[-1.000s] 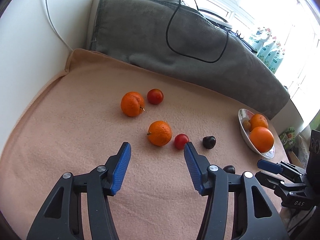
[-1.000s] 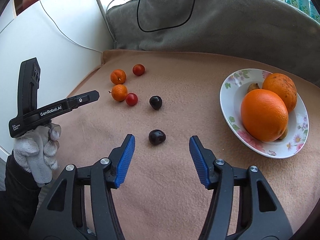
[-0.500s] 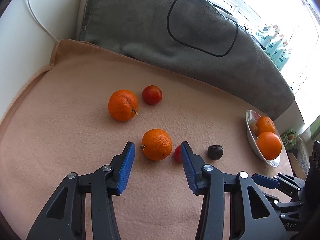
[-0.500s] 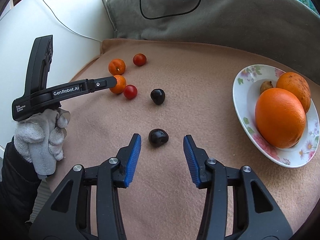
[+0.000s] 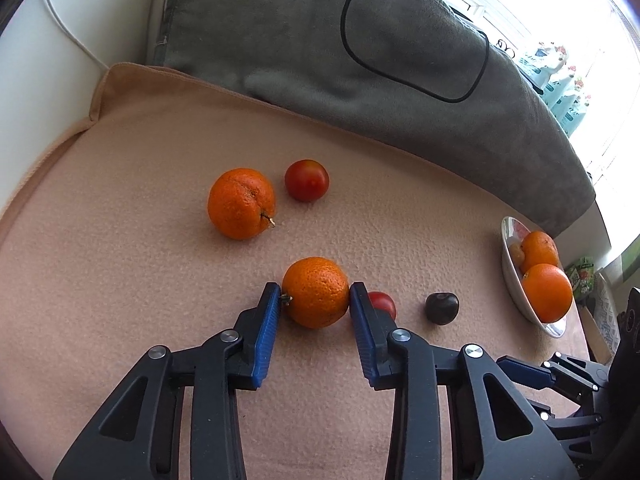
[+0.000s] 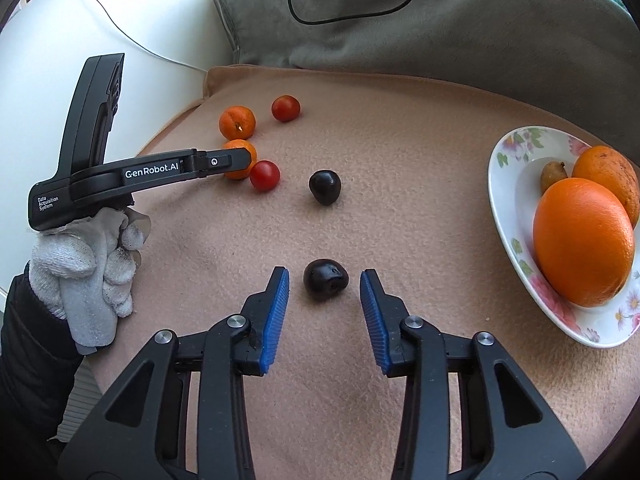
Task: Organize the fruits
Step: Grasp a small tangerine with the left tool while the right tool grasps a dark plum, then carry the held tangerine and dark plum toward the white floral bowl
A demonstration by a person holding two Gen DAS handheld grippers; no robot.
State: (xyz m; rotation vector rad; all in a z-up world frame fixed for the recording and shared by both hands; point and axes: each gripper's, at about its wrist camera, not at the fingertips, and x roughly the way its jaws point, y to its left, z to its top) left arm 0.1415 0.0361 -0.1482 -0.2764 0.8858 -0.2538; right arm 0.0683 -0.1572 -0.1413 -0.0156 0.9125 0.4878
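Note:
My left gripper [image 5: 315,294] has its blue pads against both sides of a small orange [image 5: 316,292] that rests on the beige blanket [image 5: 120,280]. A second small orange [image 5: 241,203] and a red tomato [image 5: 307,180] lie beyond it. Another red tomato [image 5: 382,304] and a dark plum [image 5: 441,308] lie just to its right. My right gripper [image 6: 324,282] is open, its pads on either side of a dark plum [image 6: 325,285] with gaps on both sides. A second dark plum [image 6: 325,187] lies farther off. A floral plate [image 6: 516,216] at the right holds two oranges [image 6: 584,240] and a small brown fruit [image 6: 553,175].
A grey blanket [image 5: 360,60] with a black cable [image 5: 416,80] lies bunched along the back. A white wall [image 6: 100,40] bounds the left side. The plate [image 5: 510,276] sits near the blanket's right edge. The gloved hand [image 6: 88,268] holding the left gripper shows in the right wrist view.
My left gripper moved forward and closed onto the near small orange. My right gripper moved forward so the near dark plum sits between its pads, and its jaws narrowed.

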